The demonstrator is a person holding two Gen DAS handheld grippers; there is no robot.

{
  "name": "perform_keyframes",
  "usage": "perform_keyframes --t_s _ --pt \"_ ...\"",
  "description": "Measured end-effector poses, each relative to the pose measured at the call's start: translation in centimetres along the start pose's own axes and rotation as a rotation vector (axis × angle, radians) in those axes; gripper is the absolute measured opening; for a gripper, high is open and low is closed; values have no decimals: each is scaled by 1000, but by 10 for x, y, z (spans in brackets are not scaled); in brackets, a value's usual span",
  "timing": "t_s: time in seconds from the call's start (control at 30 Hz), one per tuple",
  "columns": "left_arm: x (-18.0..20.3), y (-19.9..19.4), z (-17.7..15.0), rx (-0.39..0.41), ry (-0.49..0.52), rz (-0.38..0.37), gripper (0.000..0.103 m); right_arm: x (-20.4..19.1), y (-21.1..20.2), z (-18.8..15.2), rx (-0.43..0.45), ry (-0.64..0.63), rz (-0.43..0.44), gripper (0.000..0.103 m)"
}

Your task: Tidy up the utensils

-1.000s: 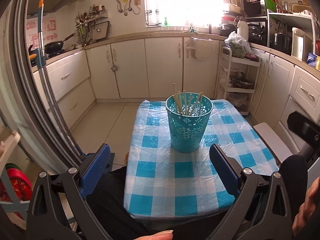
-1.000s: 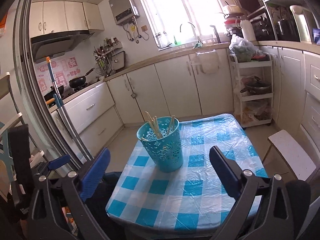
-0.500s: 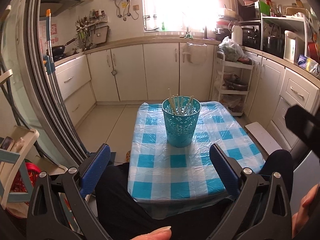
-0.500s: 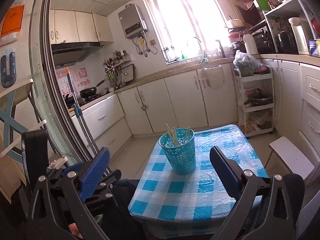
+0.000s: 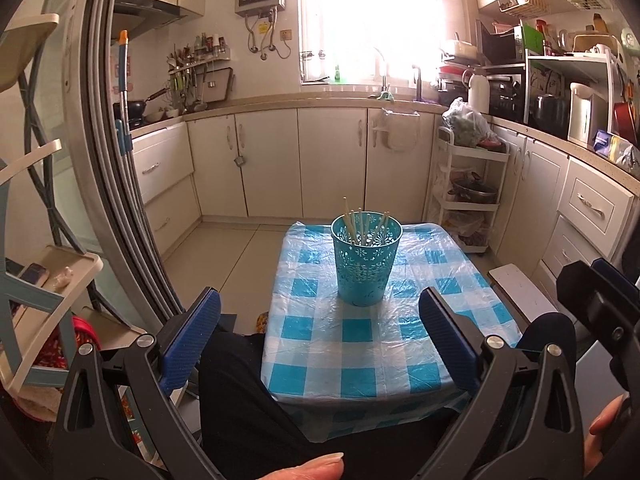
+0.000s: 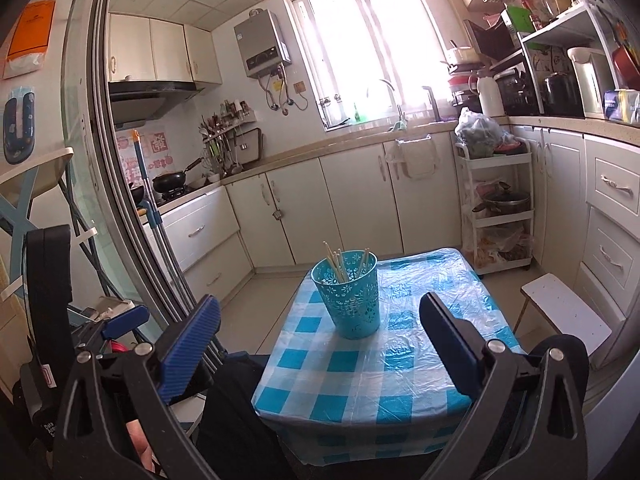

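A teal perforated holder (image 5: 366, 258) stands upright on the small table with the blue-and-white checked cloth (image 5: 352, 360). Several pale chopsticks (image 5: 360, 226) stand inside it. It also shows in the right wrist view (image 6: 347, 294), with the chopsticks (image 6: 338, 266) leaning in it. My left gripper (image 5: 320, 340) is open and empty, held back from the table's near edge. My right gripper (image 6: 320, 340) is open and empty, also well short of the holder. The right gripper's body shows at the right edge of the left wrist view (image 5: 600, 312).
The person's dark-clothed legs (image 5: 240, 400) lie under the near table edge. A white stool (image 6: 564, 312) stands right of the table. A white trolley (image 5: 468, 192) and kitchen cabinets (image 5: 332, 160) stand behind. A sliding door frame (image 5: 116, 200) and a shelf rack (image 5: 36, 280) are on the left.
Both grippers have drawn back and up from the table, so the holder looks smaller and farther. Both stay open and empty.
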State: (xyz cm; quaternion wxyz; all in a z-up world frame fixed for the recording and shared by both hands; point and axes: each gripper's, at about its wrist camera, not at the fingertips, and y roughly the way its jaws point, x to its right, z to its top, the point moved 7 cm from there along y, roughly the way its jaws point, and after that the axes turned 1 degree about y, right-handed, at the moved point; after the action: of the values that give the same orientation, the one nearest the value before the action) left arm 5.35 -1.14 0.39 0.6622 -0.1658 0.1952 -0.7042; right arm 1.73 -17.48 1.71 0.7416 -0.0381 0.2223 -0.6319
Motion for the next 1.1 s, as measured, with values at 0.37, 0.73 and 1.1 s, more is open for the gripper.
perform_keyframes --t_s 0.37,0.73,1.1 --pt "-3 -7 2 16 -6 5 95 -7 -6 2 11 -26 5 96" --pt "-8 -13 3 33 -21 8 95 -9 -9 3 24 -34 -2 96" --pt "-9 -16 3 41 -23 11 95 -13 -11 4 26 -39 0 96"
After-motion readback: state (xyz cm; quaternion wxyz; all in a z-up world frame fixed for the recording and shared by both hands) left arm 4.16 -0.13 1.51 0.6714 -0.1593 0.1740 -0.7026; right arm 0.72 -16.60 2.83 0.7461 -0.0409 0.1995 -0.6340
